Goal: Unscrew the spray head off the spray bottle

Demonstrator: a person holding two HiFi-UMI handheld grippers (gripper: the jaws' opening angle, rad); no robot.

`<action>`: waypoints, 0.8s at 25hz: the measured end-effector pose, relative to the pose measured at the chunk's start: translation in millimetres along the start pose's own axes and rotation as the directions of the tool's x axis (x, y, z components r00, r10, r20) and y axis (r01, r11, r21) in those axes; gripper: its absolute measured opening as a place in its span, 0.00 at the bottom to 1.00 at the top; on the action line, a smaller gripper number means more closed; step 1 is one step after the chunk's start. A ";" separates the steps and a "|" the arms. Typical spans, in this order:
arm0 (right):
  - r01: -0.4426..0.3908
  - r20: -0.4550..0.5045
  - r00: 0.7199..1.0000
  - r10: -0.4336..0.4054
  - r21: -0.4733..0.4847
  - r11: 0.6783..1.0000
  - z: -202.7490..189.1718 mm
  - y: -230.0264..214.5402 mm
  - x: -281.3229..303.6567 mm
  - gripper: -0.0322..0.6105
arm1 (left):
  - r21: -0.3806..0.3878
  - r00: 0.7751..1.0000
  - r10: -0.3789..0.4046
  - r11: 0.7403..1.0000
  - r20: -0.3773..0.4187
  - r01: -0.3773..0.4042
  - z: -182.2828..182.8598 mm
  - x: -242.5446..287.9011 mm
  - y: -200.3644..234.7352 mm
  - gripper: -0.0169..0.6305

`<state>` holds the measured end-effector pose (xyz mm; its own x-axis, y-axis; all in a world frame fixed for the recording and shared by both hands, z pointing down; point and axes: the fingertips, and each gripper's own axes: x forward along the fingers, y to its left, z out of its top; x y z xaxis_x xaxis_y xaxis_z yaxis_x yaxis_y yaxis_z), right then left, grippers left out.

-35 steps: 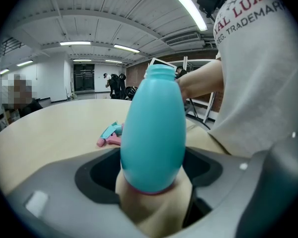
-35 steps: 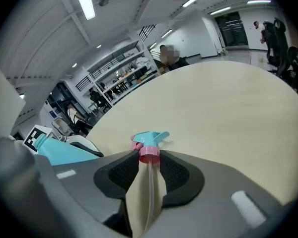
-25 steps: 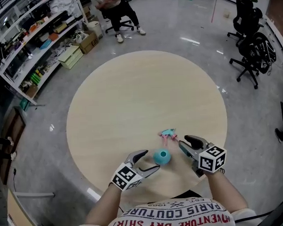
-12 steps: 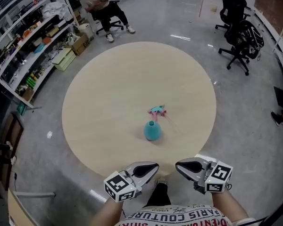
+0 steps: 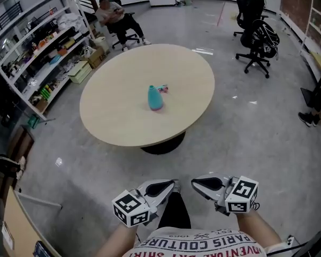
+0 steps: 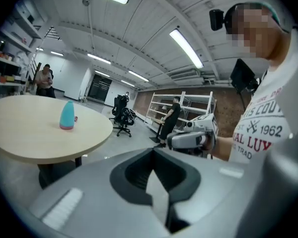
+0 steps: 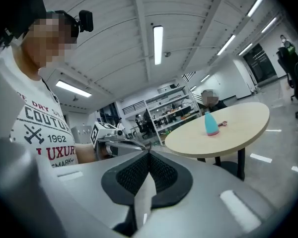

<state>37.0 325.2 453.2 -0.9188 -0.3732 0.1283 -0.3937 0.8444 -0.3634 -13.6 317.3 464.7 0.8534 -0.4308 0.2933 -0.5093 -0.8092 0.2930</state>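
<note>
The teal spray bottle [image 5: 154,98] stands upright on the round wooden table [image 5: 123,116], with no head on its neck. The pink and teal spray head [image 5: 162,89] lies on the table just behind it. Both show small in the left gripper view, bottle [image 6: 67,115], and in the right gripper view, bottle [image 7: 210,123] and spray head [image 7: 222,124]. My left gripper [image 5: 168,187] and right gripper [image 5: 199,183] are held close to the body, far from the table. Both are shut with nothing between the jaws; the own jaws meet in the left gripper [image 6: 151,155] and right gripper [image 7: 149,157] views.
Storage shelves [image 5: 37,42] line the left wall, with boxes on the floor. A person sits on a chair [image 5: 115,15] beyond the table. Black office chairs [image 5: 254,31] stand at the back right. Grey floor lies between me and the table.
Both grippers have closed and drawn back from the table to the body. The view has backed well away; the bottle and spray head stay on the table.
</note>
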 end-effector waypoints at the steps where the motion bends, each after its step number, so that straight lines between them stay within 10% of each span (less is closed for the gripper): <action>1: -0.004 0.006 1.000 0.004 -0.009 1.000 -0.3 18.4 -12.7 0.05 | 0.022 1.000 0.006 1.000 0.000 -0.006 2.8 -8.2 -22.8 0.03; 10: -0.045 0.008 0.999 0.046 -0.078 0.996 51.8 129.1 -64.4 0.05 | 0.152 0.995 0.053 0.986 0.086 -0.066 69.0 -70.3 -144.5 0.03; 20: -0.057 -0.038 0.998 0.053 -0.136 0.989 45.7 181.3 -74.9 0.05 | 0.182 0.993 0.065 0.980 0.099 -0.083 65.0 -95.2 -191.8 0.03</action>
<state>35.7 488.6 335.5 -0.9387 -0.3132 0.1443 -0.3404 0.9088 -0.2412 10.1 487.6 321.4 0.8250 -0.5202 0.2207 -0.5493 -0.8300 0.0970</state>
